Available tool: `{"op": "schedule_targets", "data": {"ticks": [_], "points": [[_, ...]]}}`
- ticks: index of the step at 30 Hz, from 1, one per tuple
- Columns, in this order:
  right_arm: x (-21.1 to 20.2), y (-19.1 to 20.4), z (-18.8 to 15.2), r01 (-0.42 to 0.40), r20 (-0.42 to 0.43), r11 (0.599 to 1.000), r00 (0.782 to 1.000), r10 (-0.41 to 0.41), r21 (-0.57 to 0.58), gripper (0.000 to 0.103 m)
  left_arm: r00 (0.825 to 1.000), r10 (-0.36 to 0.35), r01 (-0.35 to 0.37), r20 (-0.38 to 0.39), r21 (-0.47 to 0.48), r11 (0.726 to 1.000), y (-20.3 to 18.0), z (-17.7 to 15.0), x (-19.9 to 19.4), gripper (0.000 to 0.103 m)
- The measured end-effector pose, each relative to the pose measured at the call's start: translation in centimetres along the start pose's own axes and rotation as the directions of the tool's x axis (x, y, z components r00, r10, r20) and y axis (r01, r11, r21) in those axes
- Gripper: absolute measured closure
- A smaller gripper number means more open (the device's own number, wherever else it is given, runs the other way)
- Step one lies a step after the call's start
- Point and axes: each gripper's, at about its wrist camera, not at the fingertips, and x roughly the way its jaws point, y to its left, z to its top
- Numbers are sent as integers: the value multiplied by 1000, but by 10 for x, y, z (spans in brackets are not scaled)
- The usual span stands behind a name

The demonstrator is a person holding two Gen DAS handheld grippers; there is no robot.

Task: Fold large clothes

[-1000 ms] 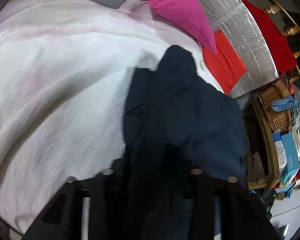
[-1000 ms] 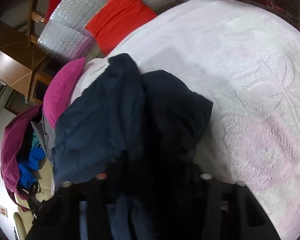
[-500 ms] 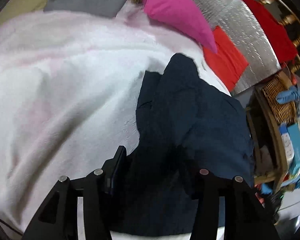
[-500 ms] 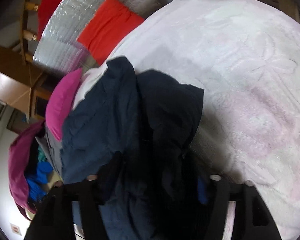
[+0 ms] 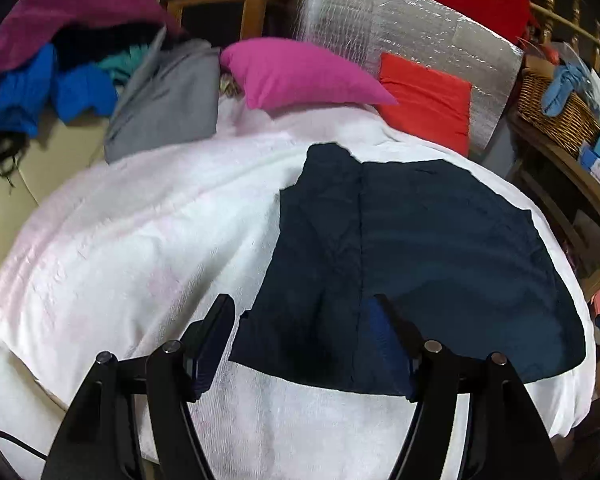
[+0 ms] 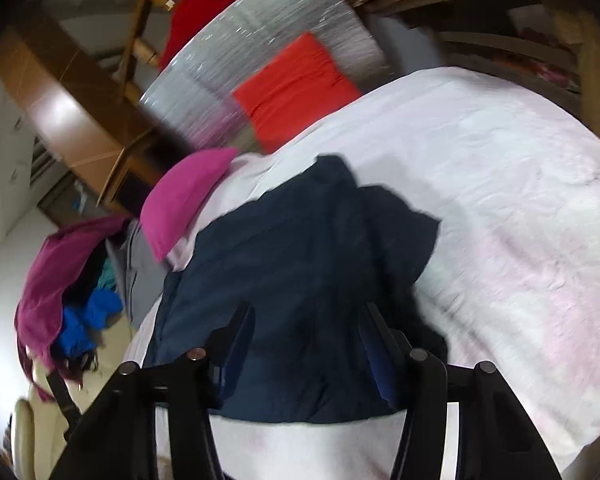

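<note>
A dark navy garment point(image 5: 412, 248) lies folded and mostly flat on the white blanket point(image 5: 140, 240) of the bed. In the right wrist view the navy garment point(image 6: 300, 264) looks more bunched, with a thicker fold at its right side. My left gripper point(image 5: 302, 314) hovers above the garment's near edge. Its jaws are opening and no cloth is pinched between them. My right gripper point(image 6: 306, 322) hangs over the garment's near part. Its jaws are closing, the pads point(image 6: 374, 344) stand apart, and nothing is caught in them.
A pink pillow point(image 5: 296, 74), an orange cushion point(image 5: 424, 98) and a silver foil mat point(image 5: 400, 28) lie at the head of the bed. A grey garment point(image 5: 164, 100) and a pile of magenta and blue clothes point(image 5: 48, 64) sit at the left. A wicker basket point(image 5: 556, 112) stands at the right.
Both grippers have let go of the navy garment, opened, and pulled back and up. The garment, bunched between the fingers before, now lies spread on the blanket.
</note>
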Motion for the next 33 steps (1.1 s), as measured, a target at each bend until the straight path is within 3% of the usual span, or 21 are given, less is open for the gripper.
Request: {"op": "schedule_targets", "data": {"ticks": [5,9,14,20,23,27,29,33], "points": [[23,10,-24,26,-75,998,997,-30,-48,48,998,41,-42,41,34,999,-12,-4,-13,31],[60,-1,-37,139,-161,989,976,-146,-53,54,995,88,-90,45,57,994,-19,-4,-11,31],[78,11,-38,197,-152,969,964,-219,-146,54,991,121,-125,62,72,990,-24,-3,-15,31],[70,14,-37,207,-153,969,962,-227,-133,54,985,137,-147,101,104,984,-36,-3,-37,31],[57,22,-36,213,-130,967,964,-231,-140,51,982,144,-157,119,117,981,-44,-4,-53,30],[27,39,-34,215,-60,962,972,-227,-168,38,978,149,-169,148,130,977,-54,-6,-74,26],[12,51,-31,217,-22,958,974,-225,-190,35,973,155,-180,173,140,974,-60,-7,-88,21],[-20,74,-32,214,48,952,977,-208,-221,29,959,173,-210,223,154,966,-71,-7,-116,18]]}}
